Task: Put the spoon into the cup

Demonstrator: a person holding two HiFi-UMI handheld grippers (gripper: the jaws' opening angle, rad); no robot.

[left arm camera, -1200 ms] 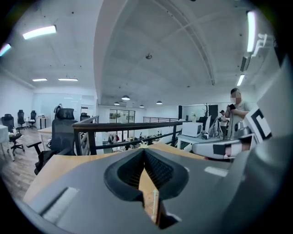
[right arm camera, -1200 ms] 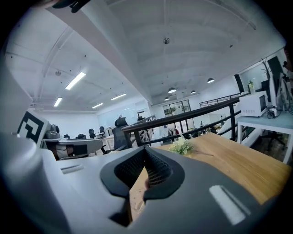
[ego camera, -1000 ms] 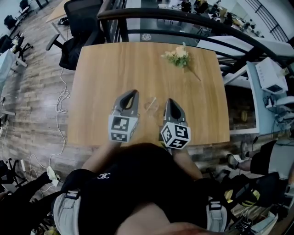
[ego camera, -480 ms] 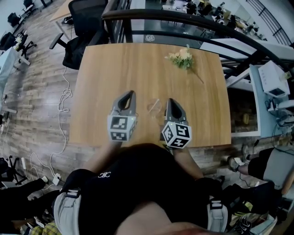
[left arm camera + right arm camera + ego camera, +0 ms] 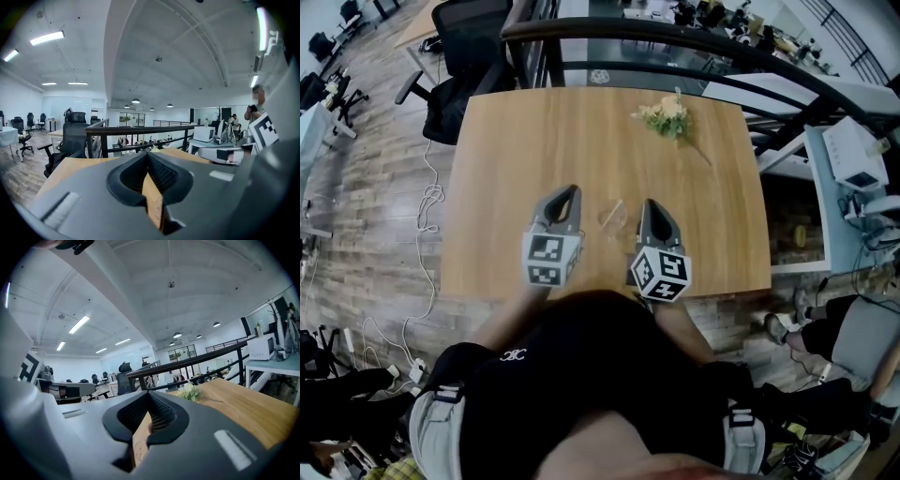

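Clear cup (image 5: 611,217) stands between left hand-held gripper (image 5: 572,190) and right hand-held gripper (image 5: 647,204) on table (image 5: 516,141).

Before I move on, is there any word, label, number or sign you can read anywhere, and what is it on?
No text here reads clearly.
Marker cube of left tongs: black-and-white square pattern only, no letters.
Marker cube of right tongs: the same, no letters.
White emblem on the person's black top: too small to read.
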